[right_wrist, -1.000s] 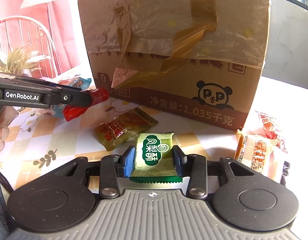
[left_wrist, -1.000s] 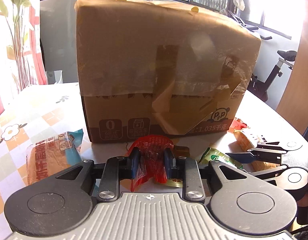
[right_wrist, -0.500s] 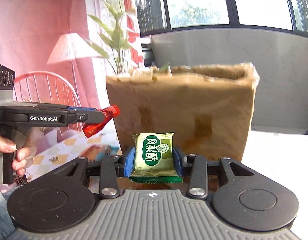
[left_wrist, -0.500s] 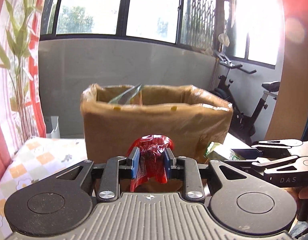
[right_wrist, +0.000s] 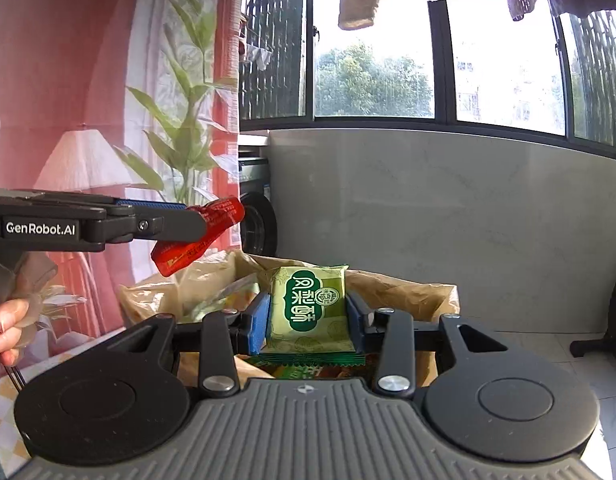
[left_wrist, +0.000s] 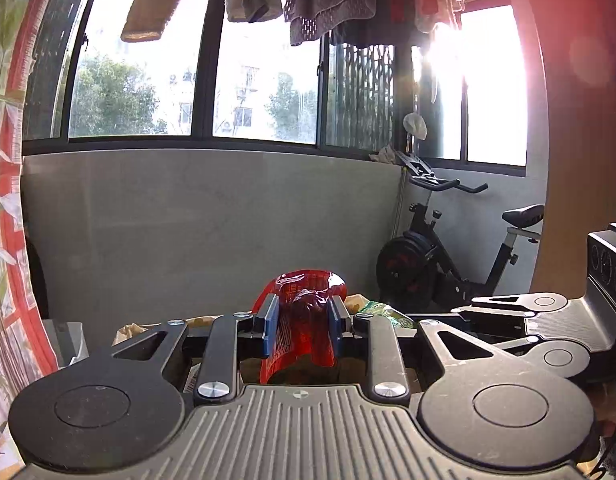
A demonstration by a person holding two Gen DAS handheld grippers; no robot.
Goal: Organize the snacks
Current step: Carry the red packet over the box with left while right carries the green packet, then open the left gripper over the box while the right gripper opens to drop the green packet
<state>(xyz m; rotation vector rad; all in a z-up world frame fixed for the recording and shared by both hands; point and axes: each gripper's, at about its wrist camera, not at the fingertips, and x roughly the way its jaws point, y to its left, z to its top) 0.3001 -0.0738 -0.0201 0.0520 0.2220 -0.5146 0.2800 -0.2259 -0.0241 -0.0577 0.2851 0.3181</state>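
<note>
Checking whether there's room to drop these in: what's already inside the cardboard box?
Inside the cardboard box, a few crinkled clear and yellowish wrappers show at the left. The green snack packet and right tool cover the rest.

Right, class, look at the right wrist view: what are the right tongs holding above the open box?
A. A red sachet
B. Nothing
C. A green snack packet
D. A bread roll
C: the right tongs are shut on the green snack packet, above the open box; the red sachet is in the left tongs.
</note>
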